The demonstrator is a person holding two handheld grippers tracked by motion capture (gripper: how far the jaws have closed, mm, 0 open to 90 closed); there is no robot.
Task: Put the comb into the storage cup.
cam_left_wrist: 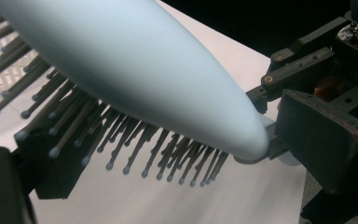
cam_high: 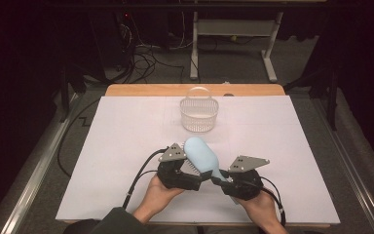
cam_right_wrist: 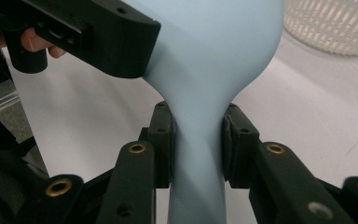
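Blue and smooth, the hairbrush (cam_high: 202,156) is held up just above the white table (cam_high: 126,131), close to the person's side. Its long shape runs from the handle at the near right up to the round head at the far left. The right gripper (cam_right_wrist: 196,140) squeezes the thin handle tight between its two black jaws. The left gripper (cam_high: 185,173) is at the head end, among the bristles (cam_left_wrist: 121,140). One of its jaws touches the side of the head, but I cannot tell if it is really pinching the brush.

Farther back on the table stands a white plastic basket (cam_high: 199,115) with its handle up. It sits beyond the brush head, well apart from it. To get there, the brush probably has to travel forward, head first. The right gripper has the sure hold for that.
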